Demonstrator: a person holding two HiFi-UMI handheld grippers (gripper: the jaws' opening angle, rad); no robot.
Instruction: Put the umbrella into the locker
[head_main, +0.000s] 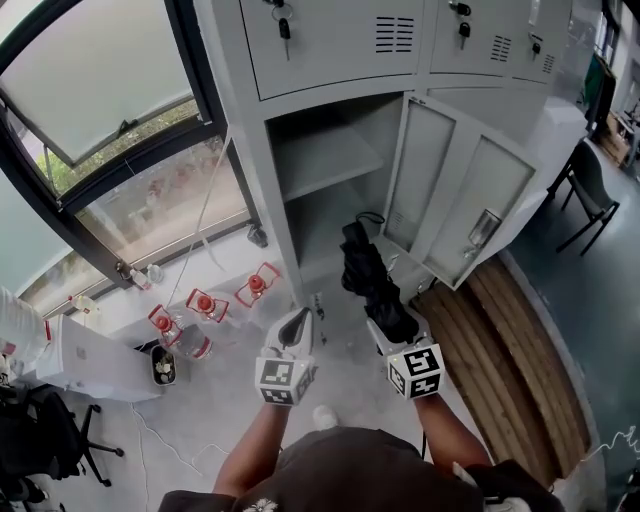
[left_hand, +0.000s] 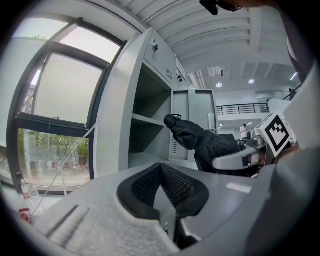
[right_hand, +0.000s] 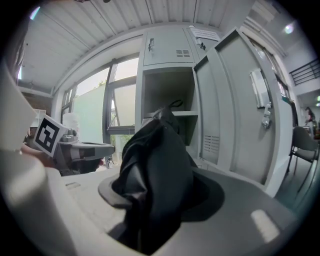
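Nearest the body: left gripper (head_main: 296, 325), jaws together, nothing between; right gripper (head_main: 390, 322), clamped on folded black umbrella (head_main: 367, 268), its tip just outside the open locker (head_main: 268, 190). Beyond: roomy compartment under shelf (head_main: 325, 155); door (head_main: 450, 190) swung wide right.

The head view looks steeply down from above the person onto the left gripper (head_main: 297, 320), the right gripper (head_main: 388, 320) and the open locker (head_main: 330, 170). Each gripper view looks roughly level along its own jaws, near that locker, and catches the other gripper beside it.
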